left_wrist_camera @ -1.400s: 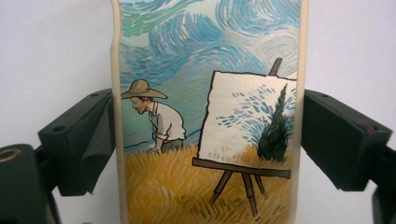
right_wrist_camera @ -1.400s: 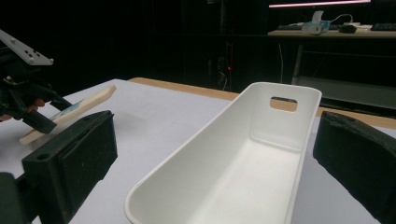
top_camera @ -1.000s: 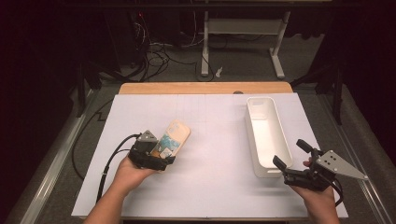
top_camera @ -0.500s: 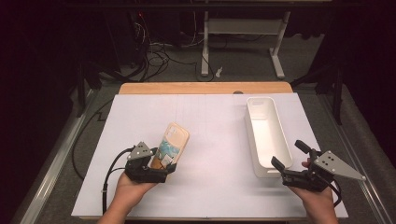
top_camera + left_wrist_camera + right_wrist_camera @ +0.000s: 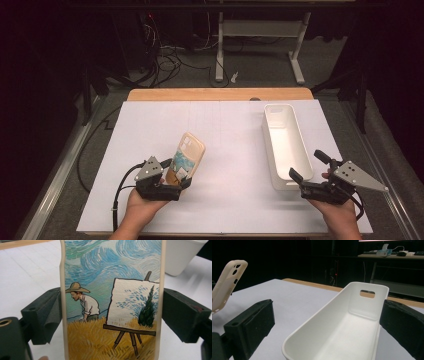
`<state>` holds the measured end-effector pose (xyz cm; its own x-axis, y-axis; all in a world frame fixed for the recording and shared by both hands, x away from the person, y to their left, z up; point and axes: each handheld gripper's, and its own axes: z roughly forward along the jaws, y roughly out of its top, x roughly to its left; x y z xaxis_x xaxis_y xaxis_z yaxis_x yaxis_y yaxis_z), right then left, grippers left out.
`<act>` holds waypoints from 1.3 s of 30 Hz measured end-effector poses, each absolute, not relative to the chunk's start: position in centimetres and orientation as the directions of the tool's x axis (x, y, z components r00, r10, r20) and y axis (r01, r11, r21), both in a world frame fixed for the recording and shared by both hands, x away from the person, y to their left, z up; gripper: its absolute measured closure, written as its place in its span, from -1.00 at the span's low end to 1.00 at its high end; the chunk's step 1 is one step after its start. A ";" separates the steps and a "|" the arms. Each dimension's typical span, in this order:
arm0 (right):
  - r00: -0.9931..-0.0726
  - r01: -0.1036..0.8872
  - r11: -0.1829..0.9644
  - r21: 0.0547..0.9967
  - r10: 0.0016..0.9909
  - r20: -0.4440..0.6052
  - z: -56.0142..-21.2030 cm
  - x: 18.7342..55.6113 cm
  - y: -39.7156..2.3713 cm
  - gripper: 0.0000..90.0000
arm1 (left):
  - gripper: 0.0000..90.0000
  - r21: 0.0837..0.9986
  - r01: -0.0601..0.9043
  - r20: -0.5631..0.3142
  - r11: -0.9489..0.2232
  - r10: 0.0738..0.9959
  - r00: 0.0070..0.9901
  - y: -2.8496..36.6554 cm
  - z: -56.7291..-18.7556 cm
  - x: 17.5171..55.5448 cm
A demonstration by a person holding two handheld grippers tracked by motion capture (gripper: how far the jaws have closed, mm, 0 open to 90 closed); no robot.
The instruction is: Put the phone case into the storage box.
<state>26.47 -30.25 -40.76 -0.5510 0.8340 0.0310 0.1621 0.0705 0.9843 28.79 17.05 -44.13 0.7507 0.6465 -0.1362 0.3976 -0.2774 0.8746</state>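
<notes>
White table [image 5: 225,130] under everything, with a long white bin [image 5: 285,145] standing on its right half, open side up and nothing visible inside.

Phone case [image 5: 186,159] held above the table's left front, well apart from the bin, tilted with its top away from the person; painted back, a man in a straw hat and an easel, seen close in the left gripper view [image 5: 112,302].

Left gripper [image 5: 174,181] closed on the case's lower end, one pad against each long edge. Right gripper [image 5: 310,172] wide open at the bin's near end, empty, jaws standing either side of that end without touching.

Likely step: carrying the case across to the bin. To do it well:
- Keep the squeeze light and even, since a soft case may bow and pop out from an edge grip.
- Travel level, clear of the near rim.
- Line the case lengthwise with the bin before lowering.
- Steady the bin with the right gripper if it slides.
</notes>
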 end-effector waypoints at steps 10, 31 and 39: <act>-0.556 0.163 0.074 0.984 0.831 0.030 -40.8 26.5 -30.2 -1.00 | -0.76 0.888 0.373 -0.145 -0.269 0.605 0.783 16.3 -44.5 28.7; -0.561 0.164 0.072 0.984 0.827 0.032 -40.8 26.5 -30.1 -1.00 | -0.76 0.901 0.308 -0.115 -0.307 0.514 0.850 13.0 -42.7 29.0; -0.561 0.162 0.072 0.984 0.827 0.032 -40.7 26.5 -30.1 -1.00 | -0.76 0.923 0.295 -0.149 -0.249 0.476 0.867 11.5 -41.7 29.6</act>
